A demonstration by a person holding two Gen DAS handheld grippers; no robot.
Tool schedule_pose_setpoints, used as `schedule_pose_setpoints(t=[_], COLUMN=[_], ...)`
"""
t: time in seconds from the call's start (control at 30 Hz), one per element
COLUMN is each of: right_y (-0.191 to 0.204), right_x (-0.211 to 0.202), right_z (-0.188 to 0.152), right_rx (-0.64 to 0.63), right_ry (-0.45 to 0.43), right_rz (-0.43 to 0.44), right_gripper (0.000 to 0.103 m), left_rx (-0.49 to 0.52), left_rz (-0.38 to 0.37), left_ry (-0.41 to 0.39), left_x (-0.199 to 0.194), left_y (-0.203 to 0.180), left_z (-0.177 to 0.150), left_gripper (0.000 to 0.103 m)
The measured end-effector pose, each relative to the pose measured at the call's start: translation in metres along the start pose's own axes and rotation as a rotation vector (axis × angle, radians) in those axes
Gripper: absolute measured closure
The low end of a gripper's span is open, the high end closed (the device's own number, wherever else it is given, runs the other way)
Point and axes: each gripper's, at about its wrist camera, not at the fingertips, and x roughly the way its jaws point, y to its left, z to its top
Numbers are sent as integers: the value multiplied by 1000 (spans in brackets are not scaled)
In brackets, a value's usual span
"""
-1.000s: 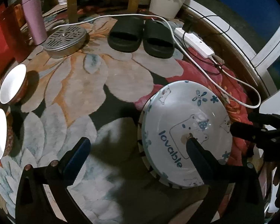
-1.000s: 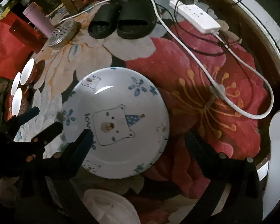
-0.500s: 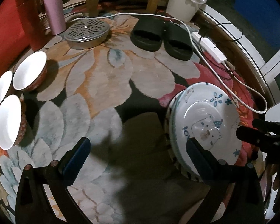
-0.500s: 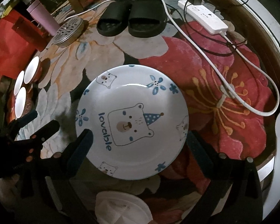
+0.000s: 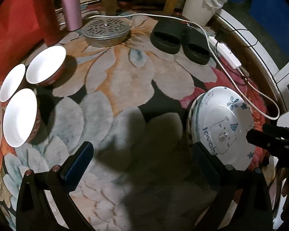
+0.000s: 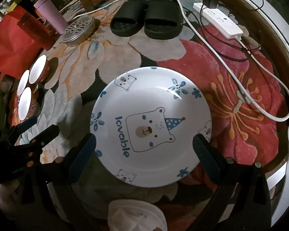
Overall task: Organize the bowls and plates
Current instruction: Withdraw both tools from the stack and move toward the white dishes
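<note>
A white plate (image 6: 150, 127) with a bear and the word "lovable" lies on the floral rug, topping a short stack of plates (image 5: 223, 127) whose rims show at its left side. My right gripper (image 6: 144, 154) hovers open over the plate's near half, one finger on each side, touching nothing. My left gripper (image 5: 142, 161) is open above bare rug, left of the stack; its right finger (image 5: 204, 161) overlaps the stack's edge in the view. Three bowls (image 5: 19, 115), white inside and red outside, sit clustered at the far left, also seen as bowls (image 6: 28, 88) from the right wrist.
Black slippers (image 5: 179, 38), a perforated metal lid (image 5: 106, 28), a pink tumbler (image 5: 70, 3) and a red cylinder (image 5: 46, 19) stand at the back. A white power strip (image 6: 217, 21) and cable (image 6: 240, 73) run along the right. A white crumpled object (image 6: 136, 217) lies close below.
My left gripper has pulled back and to the left, away from the plate, bringing all three bowls into view. My right gripper has come closer over the plate, which now looks larger.
</note>
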Motion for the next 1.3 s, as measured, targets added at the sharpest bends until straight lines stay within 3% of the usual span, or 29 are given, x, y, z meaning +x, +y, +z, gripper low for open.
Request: schedule_pose_setpoints(t=[1.3], right_y=[71], right_x=[16], right_z=[-2], right_rx=[-109], right_ry=[16], right_rz=[40], right_gripper=[2], left_rx=[-142], left_rz=[82], left_ry=[-5], left_x=[-21], left_y=[88], left_z=[-27], left_gripper=[1])
